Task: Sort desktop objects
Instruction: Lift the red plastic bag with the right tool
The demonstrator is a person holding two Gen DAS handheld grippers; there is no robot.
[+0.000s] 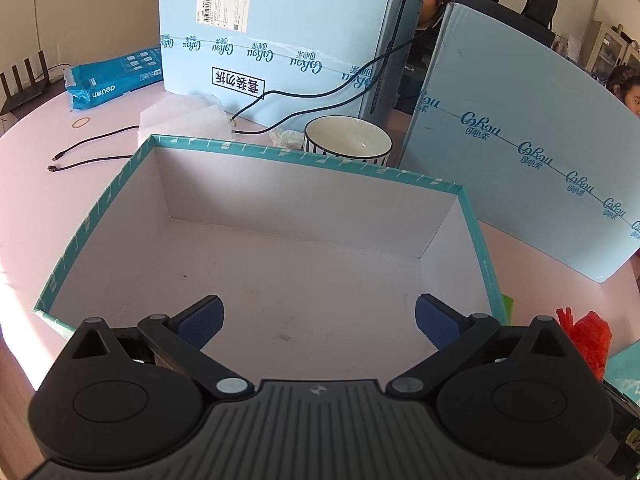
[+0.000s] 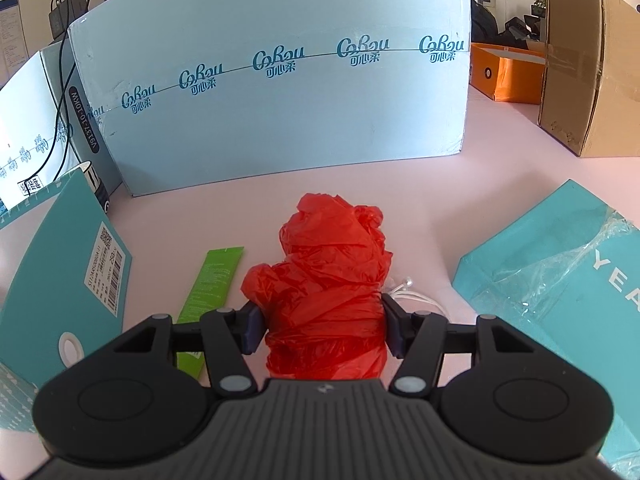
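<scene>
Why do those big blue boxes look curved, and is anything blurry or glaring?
Left wrist view: the fisheye lens bows the big blue carton, corners go dark, focus stays sharp. Right wrist view: the blue carton bulges likewise; bright daylight glints on the plastic wrap; the red bag is crisp.

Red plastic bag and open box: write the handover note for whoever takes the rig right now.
Right gripper: jaws closed on the red plastic bag, above the pink desk.
Left gripper: jaws open, holding nothing, above the teal-rimmed box.
Box shows nothing inside. The bowl stands behind it; the green packet lies left of the bag.
Done: bag gripped.
Left: probably put the bag in the box, then sort the packet and the rest.
</scene>
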